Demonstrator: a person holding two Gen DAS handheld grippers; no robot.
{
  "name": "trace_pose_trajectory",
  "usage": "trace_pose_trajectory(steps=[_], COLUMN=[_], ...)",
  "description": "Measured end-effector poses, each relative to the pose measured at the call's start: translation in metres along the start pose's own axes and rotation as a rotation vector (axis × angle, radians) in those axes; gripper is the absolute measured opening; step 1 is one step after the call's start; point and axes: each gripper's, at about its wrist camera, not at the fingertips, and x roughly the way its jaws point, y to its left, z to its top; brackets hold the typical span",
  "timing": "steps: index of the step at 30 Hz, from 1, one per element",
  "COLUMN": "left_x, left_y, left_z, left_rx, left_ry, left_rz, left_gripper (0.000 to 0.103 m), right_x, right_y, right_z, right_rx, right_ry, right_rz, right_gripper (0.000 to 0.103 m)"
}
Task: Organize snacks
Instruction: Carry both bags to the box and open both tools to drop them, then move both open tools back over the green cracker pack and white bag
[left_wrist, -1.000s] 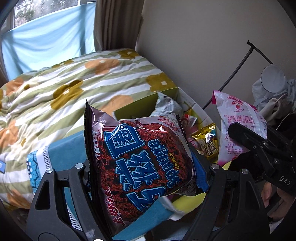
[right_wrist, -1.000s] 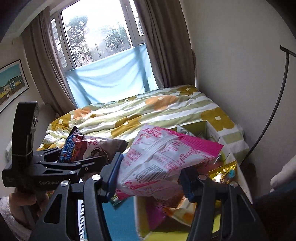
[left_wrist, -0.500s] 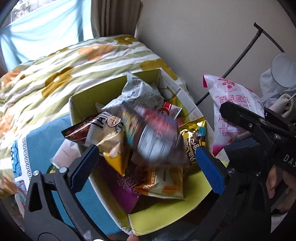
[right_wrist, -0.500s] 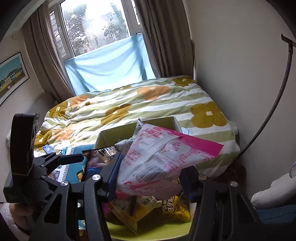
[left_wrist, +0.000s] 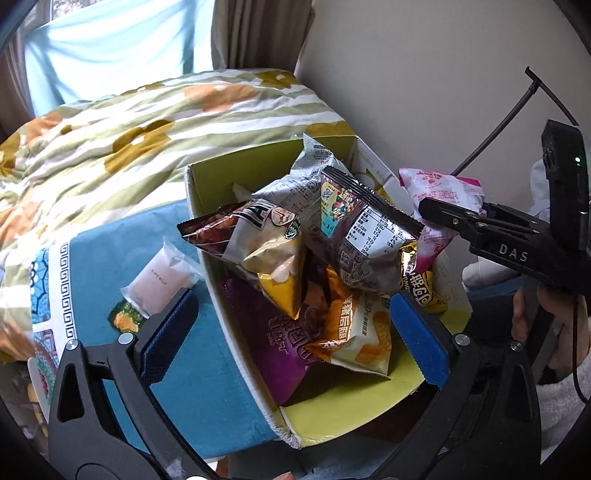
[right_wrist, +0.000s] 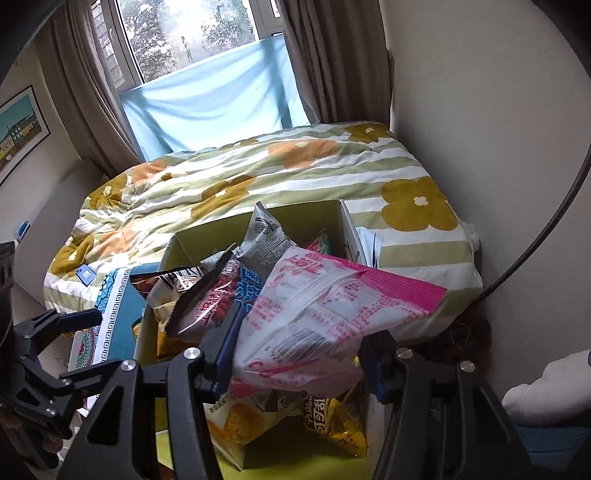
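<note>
**Red bag dropped, pink bag next over the box**

Gone from the left gripper is the red snack bag, now lying on the heap in the green box; its jaws have just been opening and stand spread, nothing between them. Beside it, the right gripper pinches the pink bag, long axis slanting up to the right, directly above the box's near end. Judged: a plain release drops it in.
</note>
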Motion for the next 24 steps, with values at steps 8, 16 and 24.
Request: trace_pose_trajectory(steps=[8, 16, 24], left_x=[0.001, -0.016, -0.052], left_y=[0.012, 0.01, 0.013], left_z=[-0.007, -0.005, -0.008], left_rx=[-0.021, -0.027, -0.04], left_ry=[0.005, -0.034, -0.11], left_rz=[0.015, 0.034, 0.093], left_gripper=[0.103, 0.103, 0.103], right_x=[0.004, -0.009, -0.044], right_y=[-0.001, 0.01, 0.041], right_z=[0.004, 0.001, 0.01], right_rx=[-0.035, -0.062, -0.132], right_ry=[-0.049, -0.046, -0.114], right_rz=[0.016, 0.027, 0.059], right_gripper=[0.102, 0.102, 0.103])
